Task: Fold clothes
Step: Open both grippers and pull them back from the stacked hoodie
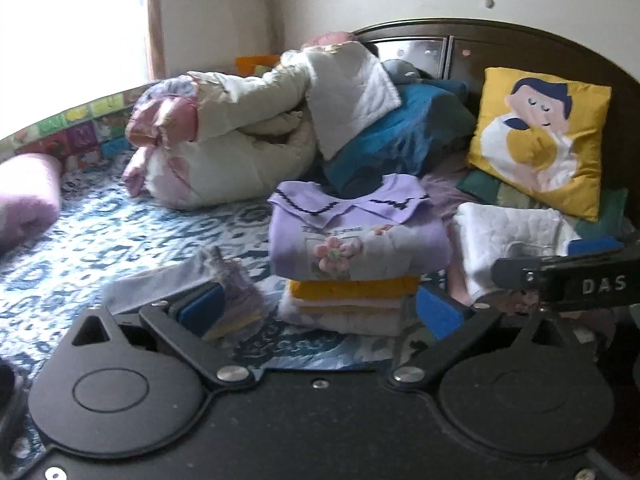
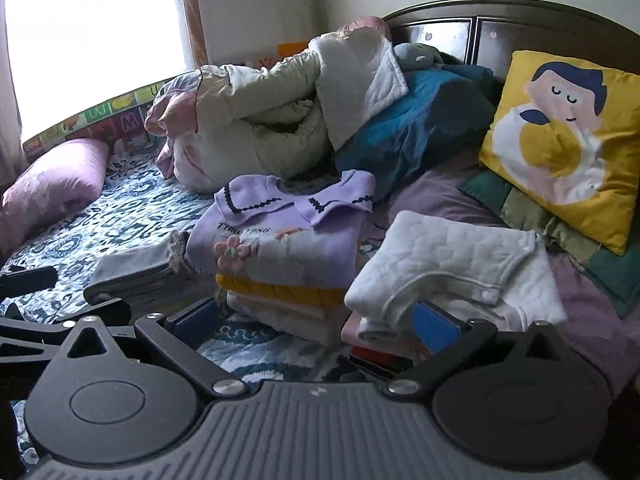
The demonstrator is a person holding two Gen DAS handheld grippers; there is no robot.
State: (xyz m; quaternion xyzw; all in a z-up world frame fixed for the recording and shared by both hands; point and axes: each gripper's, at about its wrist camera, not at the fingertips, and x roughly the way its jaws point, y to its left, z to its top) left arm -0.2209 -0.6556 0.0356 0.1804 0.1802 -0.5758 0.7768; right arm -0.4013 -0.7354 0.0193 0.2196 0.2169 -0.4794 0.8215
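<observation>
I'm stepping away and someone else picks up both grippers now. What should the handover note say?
Left gripper: jaws open, nothing held.
Right gripper: jaws open, nothing held.
Folded lilac sweater tops the middle stack on the bed; folded white quilted garment tops the pile on its right; folded grey piece lies on its left.
Left: no unfolded garment is plainly in view; check for more.

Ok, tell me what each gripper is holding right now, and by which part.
Nothing is held. The left gripper and the right gripper both stand wide open, pads clear of the folded lilac sweatshirt on the pile.
</observation>
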